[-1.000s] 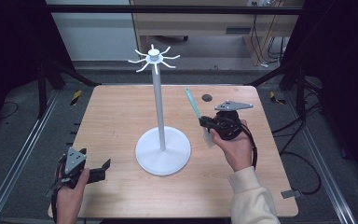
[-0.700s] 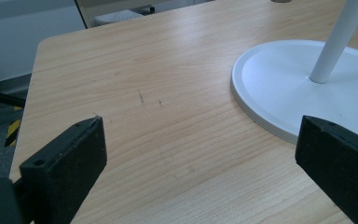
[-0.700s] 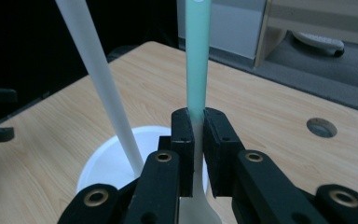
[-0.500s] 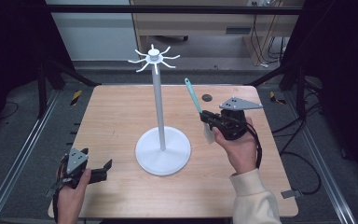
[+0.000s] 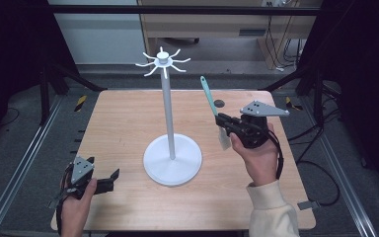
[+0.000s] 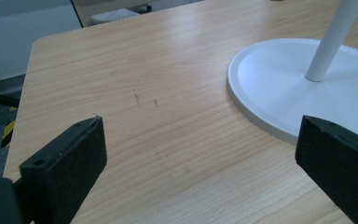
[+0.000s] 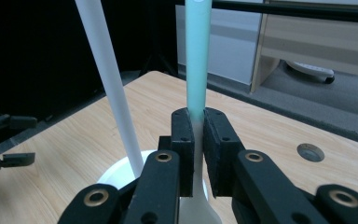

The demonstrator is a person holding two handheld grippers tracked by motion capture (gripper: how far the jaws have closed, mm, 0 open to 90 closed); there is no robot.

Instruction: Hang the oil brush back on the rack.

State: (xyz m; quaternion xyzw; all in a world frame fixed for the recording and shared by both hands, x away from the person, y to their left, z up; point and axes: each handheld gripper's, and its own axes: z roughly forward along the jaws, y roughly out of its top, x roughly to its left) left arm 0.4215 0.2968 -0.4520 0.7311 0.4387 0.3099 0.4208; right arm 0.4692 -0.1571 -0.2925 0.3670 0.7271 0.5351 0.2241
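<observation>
**Upright spatula, hooks up and to the left**

Clamped in the right gripper [image 5: 222, 123], the spatula [image 5: 208, 96] stands nearly upright at centre right of the high view, teal handle tip up, pale blade below the jaws. From that tip the rack [image 5: 164, 61] hooks lie higher, toward upper centre, well apart. The left gripper [image 5: 109, 178] rests wide and empty at lower left, farther off.

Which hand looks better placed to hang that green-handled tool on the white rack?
Right, probably: its tongs already grip the spatula upright near the rack; the left tongs sit open, low.
</observation>
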